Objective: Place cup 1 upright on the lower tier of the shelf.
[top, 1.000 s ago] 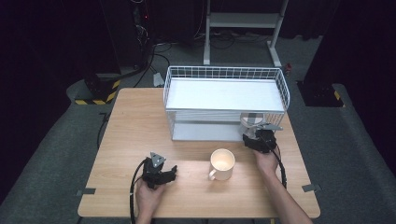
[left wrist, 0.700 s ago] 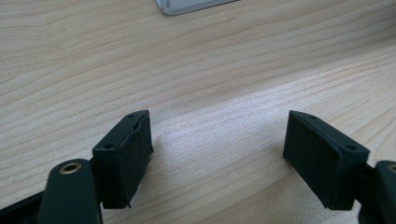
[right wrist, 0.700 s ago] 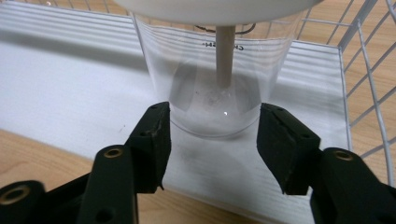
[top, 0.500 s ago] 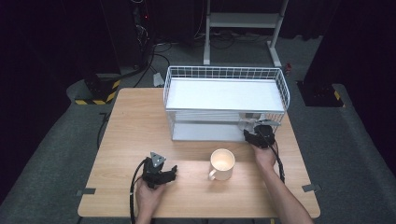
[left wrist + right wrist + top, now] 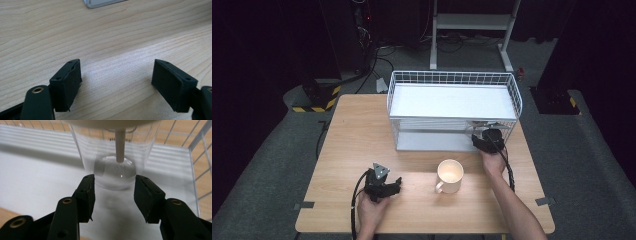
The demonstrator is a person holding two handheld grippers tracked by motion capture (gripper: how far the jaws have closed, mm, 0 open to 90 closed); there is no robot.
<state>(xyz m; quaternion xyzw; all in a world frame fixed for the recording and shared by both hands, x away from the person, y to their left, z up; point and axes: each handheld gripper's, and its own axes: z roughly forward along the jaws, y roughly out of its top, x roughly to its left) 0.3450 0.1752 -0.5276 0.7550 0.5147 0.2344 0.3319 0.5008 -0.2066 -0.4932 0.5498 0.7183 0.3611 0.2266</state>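
Reaching deeper under the rack [image 5: 452,100] than before, the right gripper [image 5: 113,195] has its fingers [image 5: 87,195] part-open, flanking the smooth, probably fragile glass [image 5: 115,157] on the lower shelf; grip its sidewalls. The left gripper [image 5: 117,82] rests wide open on the counter [image 5: 357,135].

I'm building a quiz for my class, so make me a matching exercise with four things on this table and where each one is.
1. cream ceramic mug
2. clear glass vessel
3. left claw
4. white wire rack

A. far half of the wooden table
B. open over bare wood, near edge
C. lower rack shelf, just ahead of the open right claw
D. table centre, before the rack

Pairs: 1-D, 2-C, 3-B, 4-A
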